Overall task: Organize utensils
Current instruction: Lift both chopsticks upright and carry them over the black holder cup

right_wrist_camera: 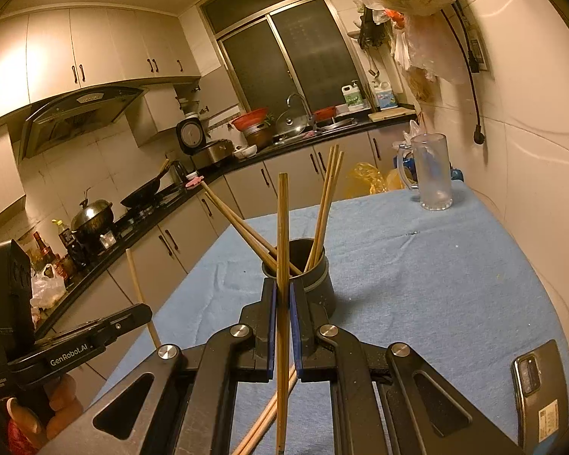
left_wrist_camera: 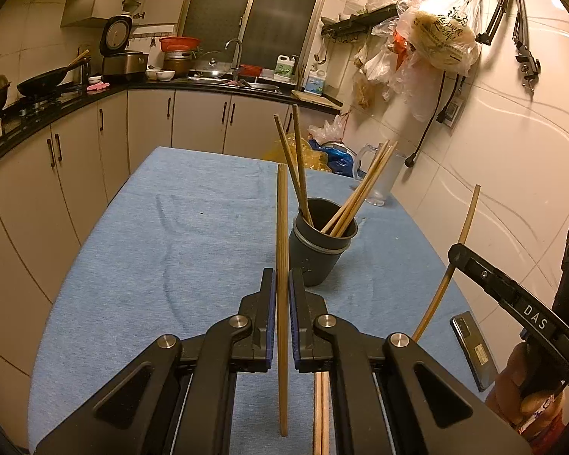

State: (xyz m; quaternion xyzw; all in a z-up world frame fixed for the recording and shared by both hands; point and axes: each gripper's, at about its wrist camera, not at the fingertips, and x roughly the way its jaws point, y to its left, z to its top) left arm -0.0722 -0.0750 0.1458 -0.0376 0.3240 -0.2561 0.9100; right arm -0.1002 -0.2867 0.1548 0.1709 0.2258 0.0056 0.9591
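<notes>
In the left wrist view, your left tool (left_wrist_camera: pixel 282 295) is clamping one chopstick (left_wrist_camera: pixel 282 265) between its blue pads, its long axis standing nearly upright, one end rising above the tips and the other hanging below them over the blue-covered worktop (left_wrist_camera: pixel 151 246). Just ahead and slightly right of the tool, the dark cup (left_wrist_camera: pixel 320 250) is holding five chopsticks: two leaning left, three leaning right. Far right, your right tool (left_wrist_camera: pixel 459 252) is pinching a second chopstick (left_wrist_camera: pixel 462 235), tilted with its top to the right.

In the right wrist view, your right tool (right_wrist_camera: pixel 283 303) is gripping that chopstick (right_wrist_camera: pixel 283 246) upright. The cup (right_wrist_camera: pixel 315 276) is sitting directly ahead. Two more chopsticks (right_wrist_camera: pixel 269 413) are lying diagonally on the worktop under the tool. A phone (right_wrist_camera: pixel 538 390) is lying to the right.
</notes>
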